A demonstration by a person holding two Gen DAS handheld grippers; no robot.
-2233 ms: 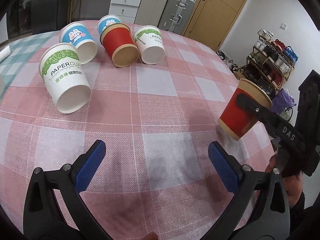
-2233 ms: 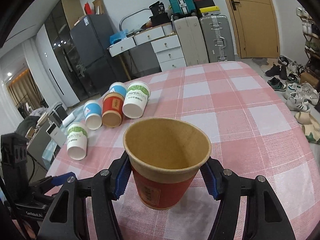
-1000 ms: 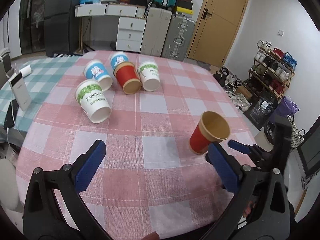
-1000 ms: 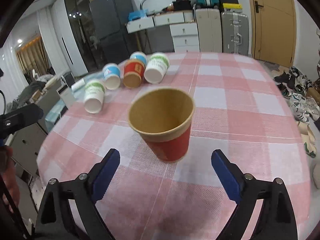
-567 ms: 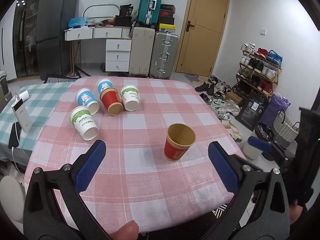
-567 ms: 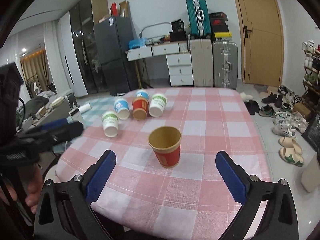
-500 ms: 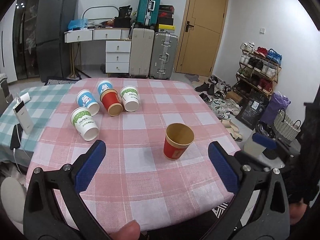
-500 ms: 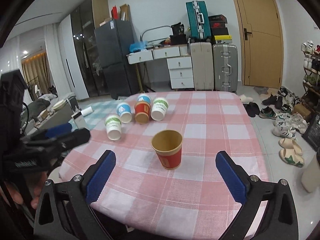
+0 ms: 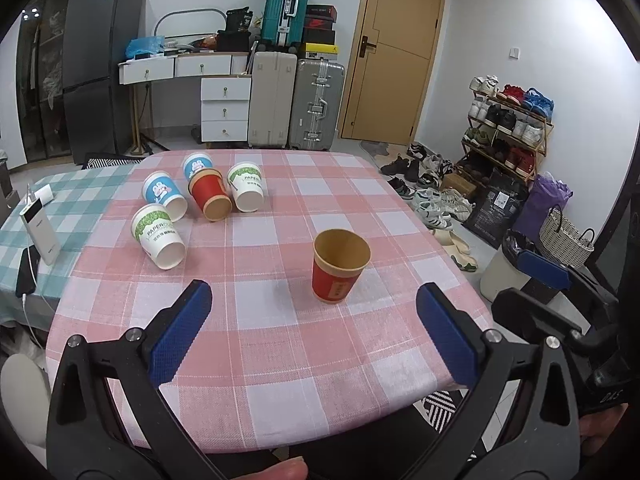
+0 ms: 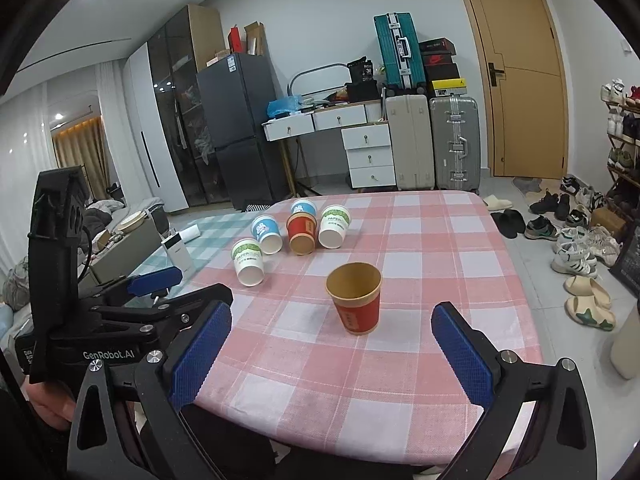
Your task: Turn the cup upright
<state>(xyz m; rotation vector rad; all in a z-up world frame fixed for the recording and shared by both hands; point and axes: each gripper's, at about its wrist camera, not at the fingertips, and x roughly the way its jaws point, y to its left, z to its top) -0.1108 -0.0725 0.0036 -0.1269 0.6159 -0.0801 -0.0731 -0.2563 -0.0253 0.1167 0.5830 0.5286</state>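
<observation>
Red cup [image 9: 339,267]; pink-white checked tablecloth [image 9: 304,344].

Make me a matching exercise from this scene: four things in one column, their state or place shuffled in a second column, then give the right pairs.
Things
1. red cup nearest the grippers
2. red cup in the far group
3. left gripper
4. power bank

States or places
A. lying on its side among other cups
B. on the green checked cloth
C. standing upright, mouth up
D. open, holding nothing

Pairs: 1-C, 2-A, 3-D, 4-B
</observation>
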